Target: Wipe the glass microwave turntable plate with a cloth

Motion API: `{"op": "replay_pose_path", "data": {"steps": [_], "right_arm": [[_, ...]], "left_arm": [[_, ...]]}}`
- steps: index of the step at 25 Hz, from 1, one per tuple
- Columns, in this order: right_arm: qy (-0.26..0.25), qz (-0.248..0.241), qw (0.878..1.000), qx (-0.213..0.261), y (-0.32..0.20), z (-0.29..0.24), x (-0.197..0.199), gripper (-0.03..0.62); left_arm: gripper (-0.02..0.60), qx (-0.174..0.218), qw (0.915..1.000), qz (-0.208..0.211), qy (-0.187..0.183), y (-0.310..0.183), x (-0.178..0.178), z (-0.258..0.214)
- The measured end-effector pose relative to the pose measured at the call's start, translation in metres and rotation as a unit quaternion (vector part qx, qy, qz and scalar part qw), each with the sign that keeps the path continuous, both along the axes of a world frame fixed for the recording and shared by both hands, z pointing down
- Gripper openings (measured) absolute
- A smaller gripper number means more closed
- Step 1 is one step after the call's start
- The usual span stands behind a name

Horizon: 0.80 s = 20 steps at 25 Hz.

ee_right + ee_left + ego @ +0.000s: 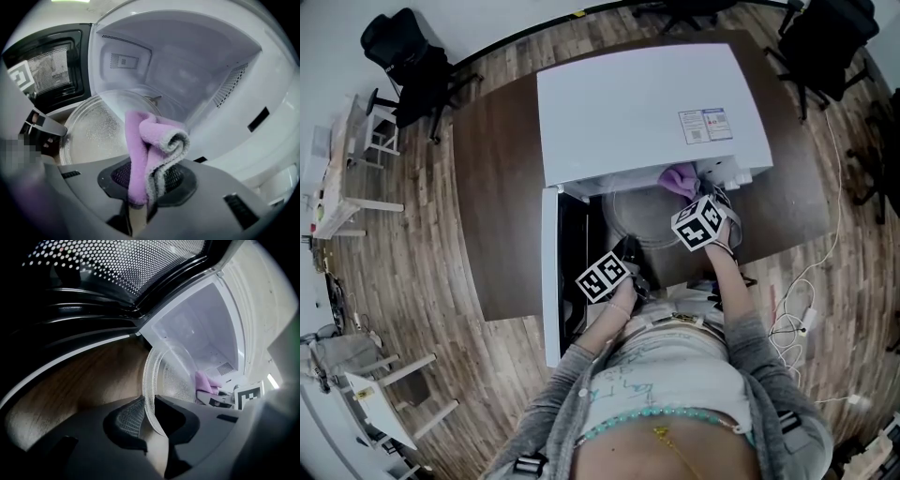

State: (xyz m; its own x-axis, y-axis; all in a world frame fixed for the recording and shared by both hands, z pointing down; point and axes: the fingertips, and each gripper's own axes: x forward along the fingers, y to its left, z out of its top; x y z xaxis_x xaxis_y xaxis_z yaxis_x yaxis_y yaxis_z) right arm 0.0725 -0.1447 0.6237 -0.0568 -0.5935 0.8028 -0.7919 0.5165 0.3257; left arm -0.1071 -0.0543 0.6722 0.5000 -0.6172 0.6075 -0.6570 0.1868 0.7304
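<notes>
Office / lab-style workroom.
White microwave (647, 112) is set on a dark brown desk (497, 187), straight ahead of the left gripper (630, 251) and the right gripper (692, 187). Black office chairs (408, 61) (830, 37) are parked well beyond each. Wood-plank floor (403, 272) is seen all round. White tables (337, 187) are placed far out on the left gripper's side. Loose white cables (802, 305) are seen on the floor off the right gripper's side.

Clear stippled glass plate (91, 133) at the open microwave's (647, 103) mouth; folded lilac cloth (140, 154) by its rim
</notes>
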Motion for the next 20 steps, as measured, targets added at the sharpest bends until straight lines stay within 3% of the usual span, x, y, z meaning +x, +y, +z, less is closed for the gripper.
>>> {"op": "replay_pose_path", "data": {"steps": [20], "right_arm": [[-0.005, -0.003, 0.999, -0.050, 0.044, 0.017, 0.002, 0.109]], "left_arm": [[0.061, -0.001, 1.0000, 0.004, 0.006, 0.000, -0.001, -0.001]]}}
